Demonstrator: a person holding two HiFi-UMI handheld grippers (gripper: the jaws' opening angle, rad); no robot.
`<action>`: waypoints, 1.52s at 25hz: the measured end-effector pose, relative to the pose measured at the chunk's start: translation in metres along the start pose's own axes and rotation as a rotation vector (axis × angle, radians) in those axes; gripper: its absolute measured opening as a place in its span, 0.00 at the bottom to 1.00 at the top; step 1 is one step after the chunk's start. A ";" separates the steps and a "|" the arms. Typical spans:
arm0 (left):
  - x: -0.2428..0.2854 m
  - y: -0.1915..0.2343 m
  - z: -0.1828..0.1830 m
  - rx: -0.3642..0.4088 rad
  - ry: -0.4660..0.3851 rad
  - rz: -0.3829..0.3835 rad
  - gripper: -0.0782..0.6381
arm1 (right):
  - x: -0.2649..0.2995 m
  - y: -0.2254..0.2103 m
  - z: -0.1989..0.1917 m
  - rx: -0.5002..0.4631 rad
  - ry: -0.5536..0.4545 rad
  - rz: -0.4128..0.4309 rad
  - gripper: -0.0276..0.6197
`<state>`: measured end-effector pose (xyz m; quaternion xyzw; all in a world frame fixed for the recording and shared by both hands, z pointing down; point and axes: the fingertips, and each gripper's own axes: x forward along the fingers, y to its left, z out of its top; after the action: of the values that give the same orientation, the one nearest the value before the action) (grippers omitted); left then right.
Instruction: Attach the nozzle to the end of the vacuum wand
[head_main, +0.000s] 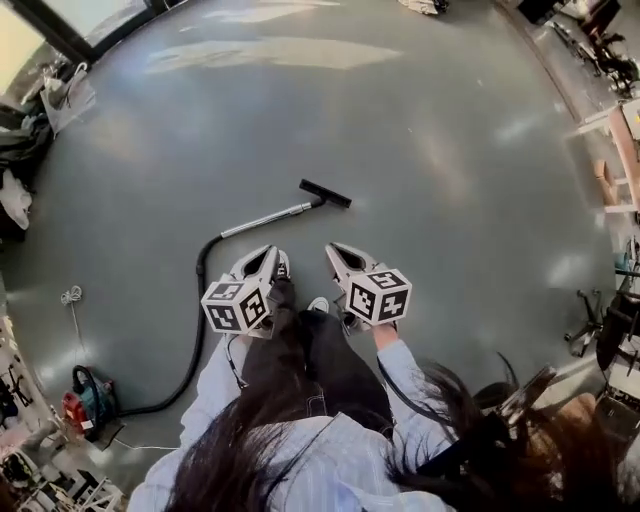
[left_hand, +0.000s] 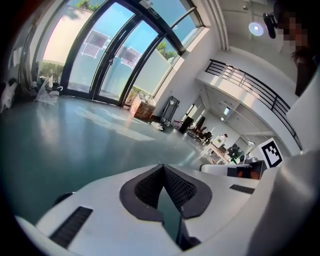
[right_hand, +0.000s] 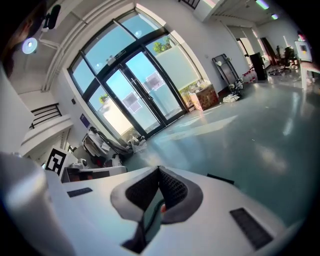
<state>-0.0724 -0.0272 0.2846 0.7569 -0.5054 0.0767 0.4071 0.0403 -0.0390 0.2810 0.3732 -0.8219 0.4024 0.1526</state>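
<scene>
Grey floor (head_main: 420, 130), nozzle (head_main: 325, 193) at vacuum wand (head_main: 268, 218) end, left hand-held gripper (head_main: 274, 252) and right hand-held gripper (head_main: 336, 249) closed, empty

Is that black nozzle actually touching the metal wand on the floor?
Touching. The head view shows the nozzle seated on the end of the vacuum wand, no gap.

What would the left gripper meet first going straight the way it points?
Most likely the bare floor: the left gripper, jaws together and empty, looks over open floor in its own view. The vacuum wand lies ahead but seems below that line.
</scene>
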 end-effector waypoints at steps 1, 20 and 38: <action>-0.010 -0.008 0.005 0.040 0.003 0.001 0.12 | -0.007 0.006 0.002 0.018 -0.013 -0.003 0.05; -0.196 -0.008 0.014 0.292 -0.038 -0.125 0.12 | -0.033 0.181 -0.047 0.035 -0.149 -0.078 0.05; -0.304 0.022 -0.093 0.129 -0.006 -0.255 0.12 | -0.089 0.273 -0.191 0.047 -0.167 -0.180 0.05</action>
<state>-0.2082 0.2471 0.1967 0.8398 -0.4004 0.0546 0.3625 -0.1102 0.2612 0.2021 0.4811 -0.7853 0.3739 0.1102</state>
